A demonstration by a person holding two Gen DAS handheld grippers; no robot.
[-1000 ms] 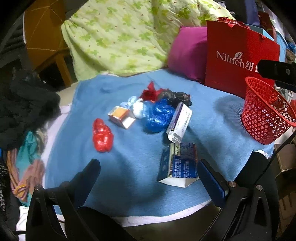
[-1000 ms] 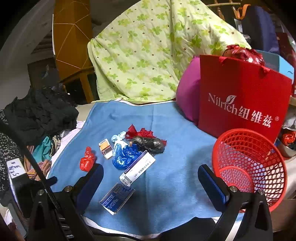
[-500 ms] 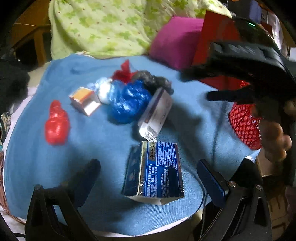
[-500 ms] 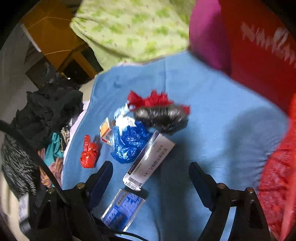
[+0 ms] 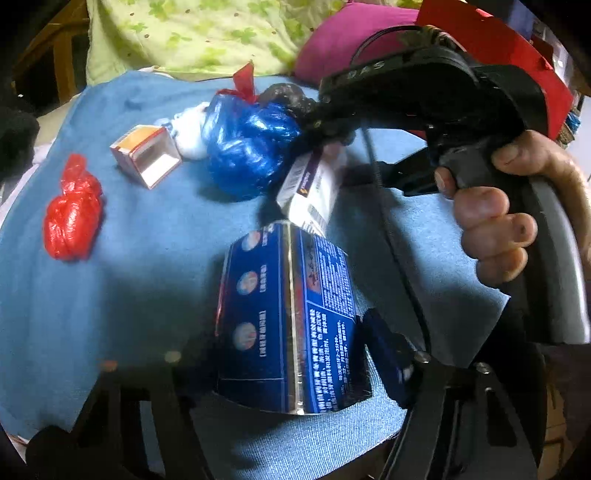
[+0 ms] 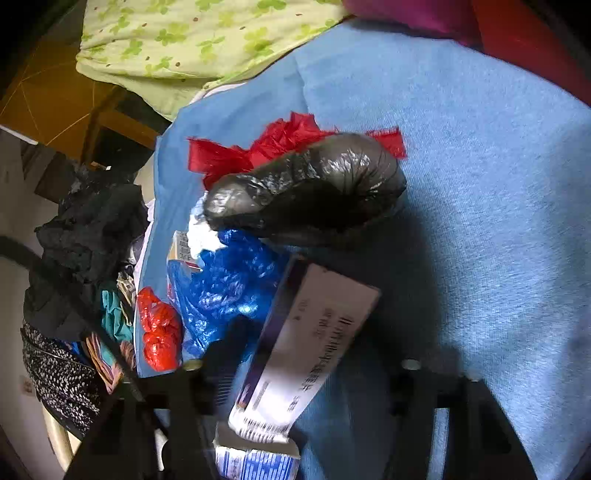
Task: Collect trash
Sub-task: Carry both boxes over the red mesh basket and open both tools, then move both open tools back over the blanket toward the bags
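The trash crowds one patch of the blue cloth (image 6: 498, 184): the black bag (image 6: 314, 192) lies against the blue bag (image 6: 229, 288), with the long white box (image 6: 306, 343) and the blue carton (image 5: 291, 317) close below. To their right the cloth lies bare (open passage). The red bag (image 5: 72, 214) sits apart, with bare cloth around it.

On the blanket (image 5: 122, 288) now: the big carton (image 5: 291, 325) lies nearest, sitting between the left tool's (image 5: 280, 373) closing fingers. Just behind it the long box (image 5: 314, 184) lies tilted, its near end touching the carton. Left of that box rests a crumpled bag (image 5: 251, 147), with the small open box (image 5: 147, 155) further left and a knotted bag (image 5: 72, 218) well out at the left edge. Behind the pile, a dark bundle (image 6: 306, 192) lies over a torn wrapper (image 6: 258, 147). The right tool (image 6: 303, 365) straddles the long box, closing. A quilt (image 5: 199, 33) and pillow (image 5: 354, 40) lie behind.
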